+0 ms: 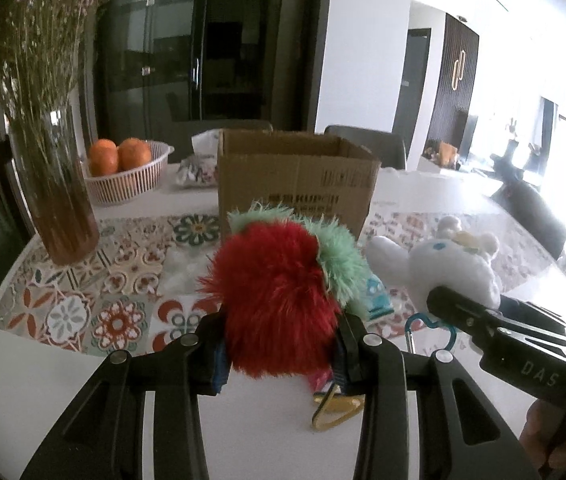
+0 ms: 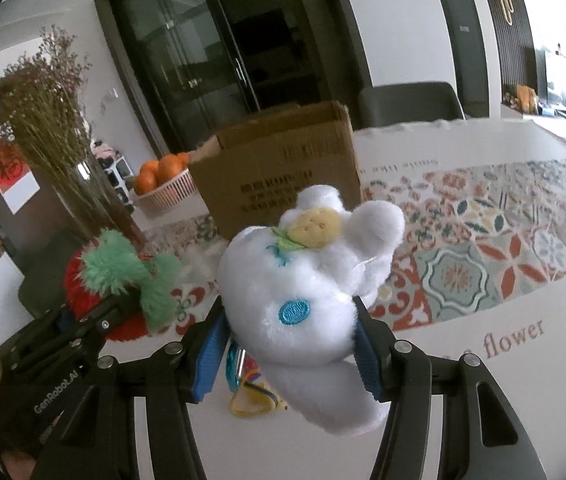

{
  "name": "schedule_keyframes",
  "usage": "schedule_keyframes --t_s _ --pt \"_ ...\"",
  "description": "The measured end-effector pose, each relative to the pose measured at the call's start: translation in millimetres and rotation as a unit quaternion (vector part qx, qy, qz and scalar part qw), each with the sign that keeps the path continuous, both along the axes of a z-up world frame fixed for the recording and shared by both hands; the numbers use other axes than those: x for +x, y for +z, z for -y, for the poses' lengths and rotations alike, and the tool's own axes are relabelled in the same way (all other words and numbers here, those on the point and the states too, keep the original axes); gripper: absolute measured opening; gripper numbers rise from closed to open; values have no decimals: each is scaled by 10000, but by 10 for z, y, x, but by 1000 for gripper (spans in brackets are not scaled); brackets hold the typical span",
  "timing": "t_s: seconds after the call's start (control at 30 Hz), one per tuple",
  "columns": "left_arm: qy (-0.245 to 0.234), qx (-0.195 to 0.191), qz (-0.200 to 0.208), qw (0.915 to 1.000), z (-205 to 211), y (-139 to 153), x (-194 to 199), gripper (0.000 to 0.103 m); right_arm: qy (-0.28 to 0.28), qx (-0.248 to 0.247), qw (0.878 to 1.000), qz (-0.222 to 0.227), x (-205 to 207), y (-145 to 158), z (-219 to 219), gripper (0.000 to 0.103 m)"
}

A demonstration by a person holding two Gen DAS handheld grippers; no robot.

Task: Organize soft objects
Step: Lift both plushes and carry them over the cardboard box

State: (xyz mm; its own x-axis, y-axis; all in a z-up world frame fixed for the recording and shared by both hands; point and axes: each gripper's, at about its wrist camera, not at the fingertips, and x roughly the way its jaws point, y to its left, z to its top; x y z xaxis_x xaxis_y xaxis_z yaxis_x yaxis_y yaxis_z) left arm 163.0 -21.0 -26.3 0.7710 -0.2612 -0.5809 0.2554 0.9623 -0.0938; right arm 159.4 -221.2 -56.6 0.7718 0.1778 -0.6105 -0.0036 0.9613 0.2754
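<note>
- Our left fingers point(image 1: 279, 344) are squeezed tight on the fluffy red strawberry toy with green fuzzy leaves point(image 1: 279, 292). The blue pads press into its sides.
- Our right fingers point(image 2: 291, 344) are squeezed tight on the soft white bunny toy with a small yellow flower on its head point(image 2: 307, 280). The fur bulges out between the blue pads point(image 2: 209, 354).
- Both toys look lifted up off the surface, side by side and near each other. Little clip rings hang under them: a yellow one under the strawberry point(image 1: 337, 410) and a blue one under the bunny point(image 2: 235, 368).
- We think the job now is to carry both toys to the open brown cardboard box point(image 1: 295, 184), which sits just behind them on the surface.
- To do it well, we should keep the squeeze firm, because soft fur can slip. We should lift high enough for the hanging rings to pass over the box wall. Then we let go only when each toy is over the opening. We should go one at a time so our two hands do not bump.
- The strawberry is round, shaggy and bright red, with messy mint green leaves on top. The bunny is puffy and white, with a blue round patch point(image 2: 294, 312) sewn on it.
- Farther out we see the white surface with a flower tile mat point(image 1: 95, 300), a pink basket of oranges point(image 1: 123, 176) and a tall glass vase of dry twigs point(image 1: 59, 200).
</note>
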Motion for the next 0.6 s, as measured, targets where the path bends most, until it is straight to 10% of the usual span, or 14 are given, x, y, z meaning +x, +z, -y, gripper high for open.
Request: schedule_keyframes --t_s 0.6 --pt "93 -110 604 9981 52 519 296 39 136 57 9977 664 294 545 115 58"
